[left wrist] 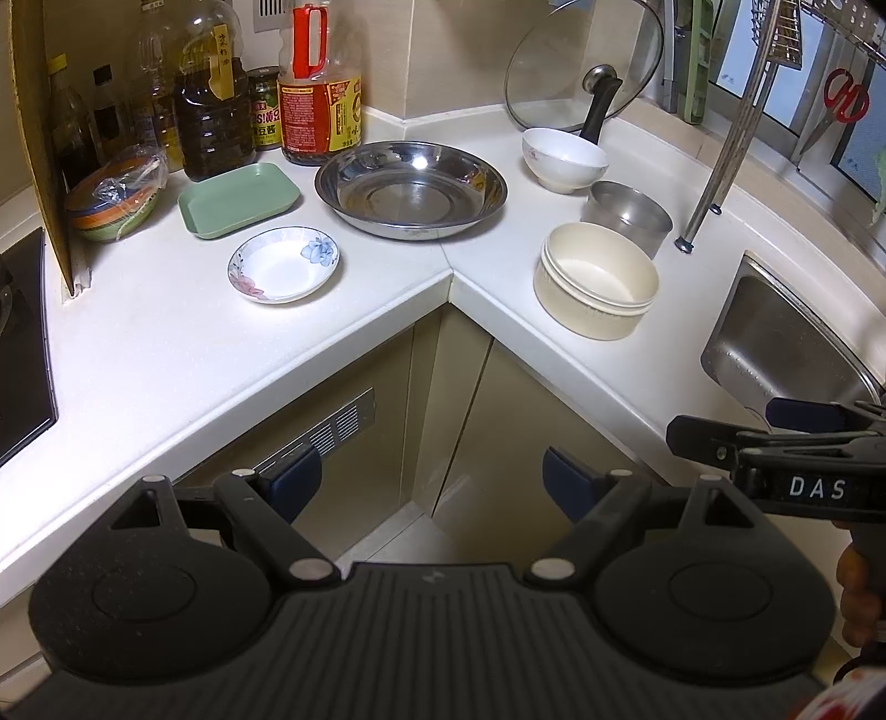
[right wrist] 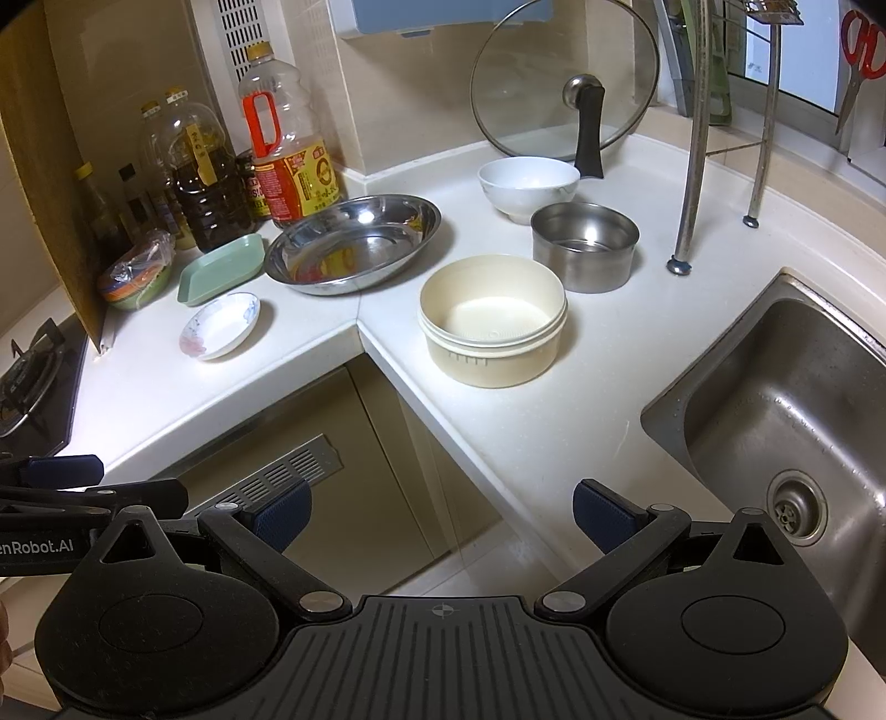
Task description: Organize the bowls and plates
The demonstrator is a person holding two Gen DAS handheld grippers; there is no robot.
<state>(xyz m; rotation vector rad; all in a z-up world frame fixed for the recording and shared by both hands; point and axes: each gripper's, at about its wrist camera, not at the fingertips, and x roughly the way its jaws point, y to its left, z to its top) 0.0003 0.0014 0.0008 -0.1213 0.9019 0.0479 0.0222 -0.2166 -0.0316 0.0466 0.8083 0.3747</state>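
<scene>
"DAS" reads on the right gripper [left wrist: 736, 421]; "enRobot.AI" reads on the left gripper [right wrist: 66, 471].

I see oil bottles [right wrist: 205, 183] lined up at the wall, a glass pot lid [right wrist: 565, 83] propped in the corner, red scissors [right wrist: 861, 44] hanging, the steel sink [right wrist: 775, 399] right.

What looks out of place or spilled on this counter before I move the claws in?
Nothing is spilled or broken. The one oddity is the glass lid, standing on edge against the corner wall behind the white bowl, where a bump could tip it. Both claws, left and right, are open and empty.
</scene>
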